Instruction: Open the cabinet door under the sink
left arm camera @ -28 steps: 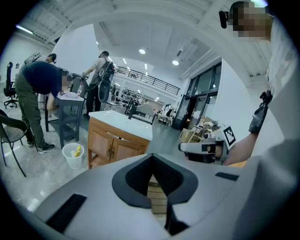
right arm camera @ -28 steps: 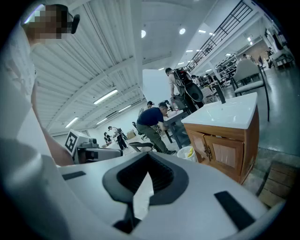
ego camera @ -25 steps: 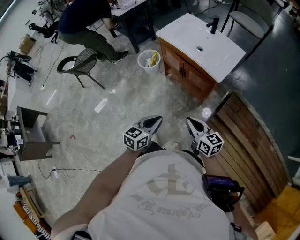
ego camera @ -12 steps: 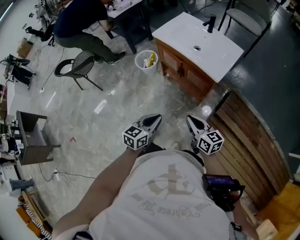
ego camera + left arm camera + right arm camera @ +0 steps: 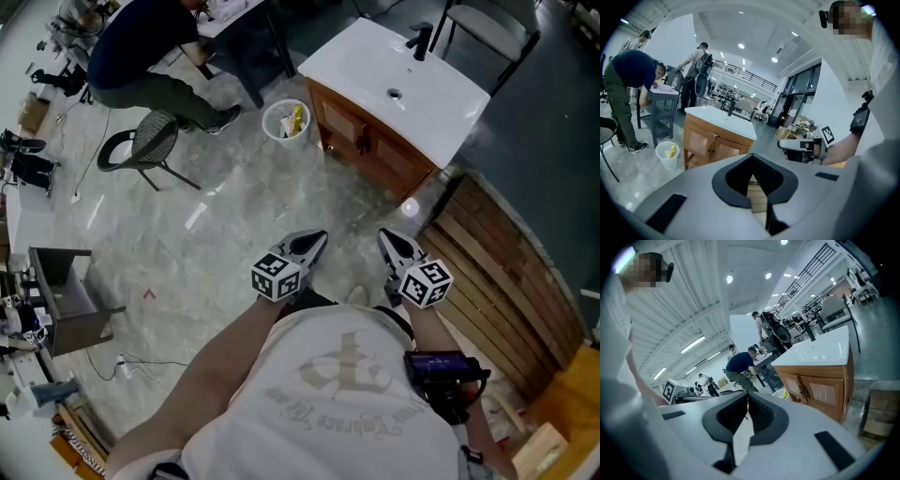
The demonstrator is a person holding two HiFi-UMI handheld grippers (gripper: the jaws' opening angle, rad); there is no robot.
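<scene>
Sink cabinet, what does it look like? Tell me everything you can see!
The cabinet is brown wood with a flat white top. A small drain sits in the top, and a black tap stands at its back edge. Its two front doors are shut, with dark handles where they meet. It stands on the pale floor, with a white bin beside it.

On the sink cabinet (image 5: pixel 375 155), the dark door handles (image 5: pixel 364 142) are too small in the head view to tell their shape, and what lies in the white bin (image 5: pixel 286 122) just left of it is only a yellow scrap. The bent-over person (image 5: pixel 141 61) further left of the cabinet and the chair (image 5: pixel 492 33) behind it are cut off by the top edge.
</scene>
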